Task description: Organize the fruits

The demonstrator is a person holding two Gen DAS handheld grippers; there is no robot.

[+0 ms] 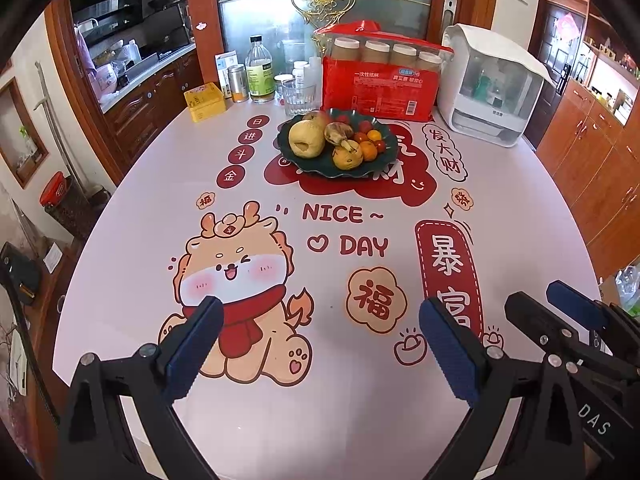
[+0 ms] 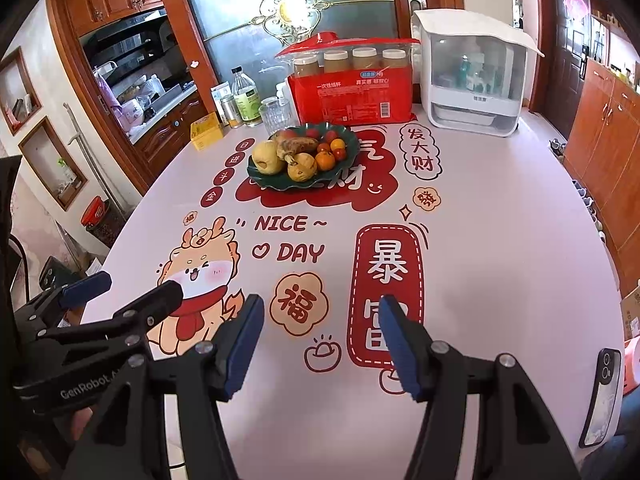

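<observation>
A dark green plate (image 1: 384, 160) (image 2: 344, 152) at the far middle of the table holds several fruits: a yellow pear (image 1: 306, 140) (image 2: 270, 157), a blotched yellow fruit (image 1: 348, 156) (image 2: 303, 167), a brown spotted banana (image 1: 338, 133) (image 2: 296, 145), small oranges (image 1: 368, 150) (image 2: 325, 160) and cherry tomatoes (image 1: 380, 145) (image 2: 340, 153). My left gripper (image 1: 320, 322) hovers open over the near table, nothing between its blue pads. My right gripper (image 2: 322, 320) is open beside it, also empty. Each gripper shows at the edge of the other's view: the right gripper (image 1: 544, 304), the left gripper (image 2: 132, 284).
Behind the plate stand a glass tumbler (image 1: 298, 98), a bottle (image 1: 260, 76), a yellow tin (image 1: 205, 102), a red pack of paper cups (image 1: 380, 84) and a white appliance (image 1: 492, 84). A phone (image 2: 602, 396) lies at the table's near right edge. The cloth (image 1: 320, 240) has cartoon prints.
</observation>
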